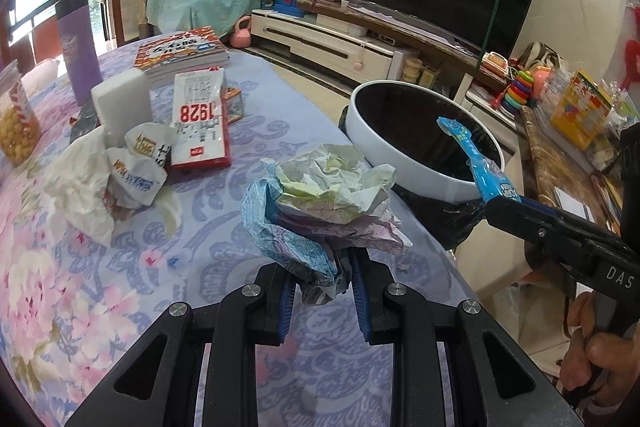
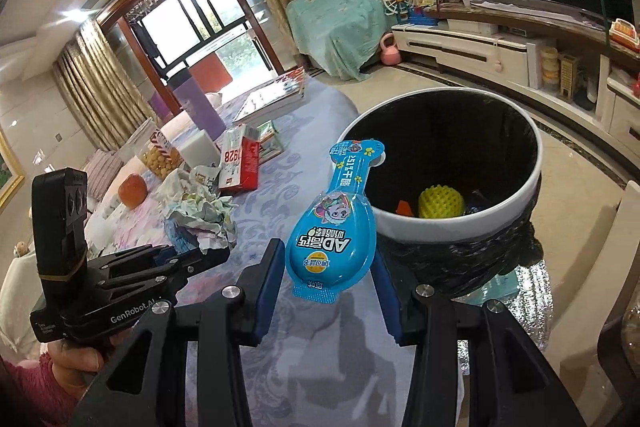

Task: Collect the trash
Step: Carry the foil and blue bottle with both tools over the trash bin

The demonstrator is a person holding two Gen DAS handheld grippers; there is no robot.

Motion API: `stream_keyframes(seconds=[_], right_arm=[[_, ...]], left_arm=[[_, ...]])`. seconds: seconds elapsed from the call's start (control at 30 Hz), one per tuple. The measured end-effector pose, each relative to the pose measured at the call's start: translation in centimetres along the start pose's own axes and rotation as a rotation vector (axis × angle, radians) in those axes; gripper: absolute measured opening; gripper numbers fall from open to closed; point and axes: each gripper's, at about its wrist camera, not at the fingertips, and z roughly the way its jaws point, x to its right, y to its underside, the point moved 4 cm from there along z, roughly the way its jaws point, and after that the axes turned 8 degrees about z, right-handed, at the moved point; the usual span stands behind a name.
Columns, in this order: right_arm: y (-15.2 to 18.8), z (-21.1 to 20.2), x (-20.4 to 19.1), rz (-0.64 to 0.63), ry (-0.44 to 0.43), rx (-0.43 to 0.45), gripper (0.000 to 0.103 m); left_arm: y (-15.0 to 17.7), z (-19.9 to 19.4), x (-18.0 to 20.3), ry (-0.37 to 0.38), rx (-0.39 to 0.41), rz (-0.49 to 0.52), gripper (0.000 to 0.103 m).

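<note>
Clamping a crumpled wad of paper (image 1: 320, 203) between its blue pads, the left hand-held gripper (image 1: 323, 291) holds the wad just above the desk (image 1: 168, 267), which is draped in a lilac floral cloth. The wad's twisted lower end sits between the narrowed jaws while its bulk fans out above and beyond the fingertips. To the right, the right hand-held gripper (image 2: 326, 287) grips a blue spoon-shaped snack packet (image 2: 336, 227) by its broad rounded end; the packet's narrow neck reaches forward to the near rim of the trash bin (image 2: 460, 227), and in the left wrist view its tip shows against the bin's dark opening.

The bin, white-rimmed and lined with a black bag, stands just off the desk's edge, ahead and to the right of both grippers. Inside it lie a yellow foam fruit net (image 2: 440, 203) and an orange scrap (image 2: 404, 207).

More litter stays on the desk to the left of the held wad: crumpled white wrappers (image 1: 120, 175) lying against a red-and-white box marked 1928 (image 1: 200, 123). Behind them stand a white block (image 1: 122, 105), a purple tumbler (image 1: 78, 47), a jar of yellow snacks (image 1: 16, 119) and a stack of books (image 1: 180, 53). A hand (image 1: 596, 359) grips the right tool's handle at the frame's edge.
</note>
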Motion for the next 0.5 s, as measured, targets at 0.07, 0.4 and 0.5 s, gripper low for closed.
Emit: stream_keyframes(seconds=[0.07, 0.4, 0.5], right_arm=[[-0.2, 0.0, 0.4, 0.005, 0.003, 0.004, 0.044], [-1.9, 0.0, 2.6, 0.032, 0.024, 0.022, 0.044], [-2.5, 0.0, 3.3, 0.039, 0.033, 0.030, 0.044]], left_arm=[[-0.4, 0.2, 0.2, 0.003, 0.002, 0.006, 0.024], [-2.9, 1.3, 1.5, 0.027, 0.013, 0.041, 0.024], [-3.6, 2.0, 1.9, 0.033, 0.012, 0.048, 0.024]])
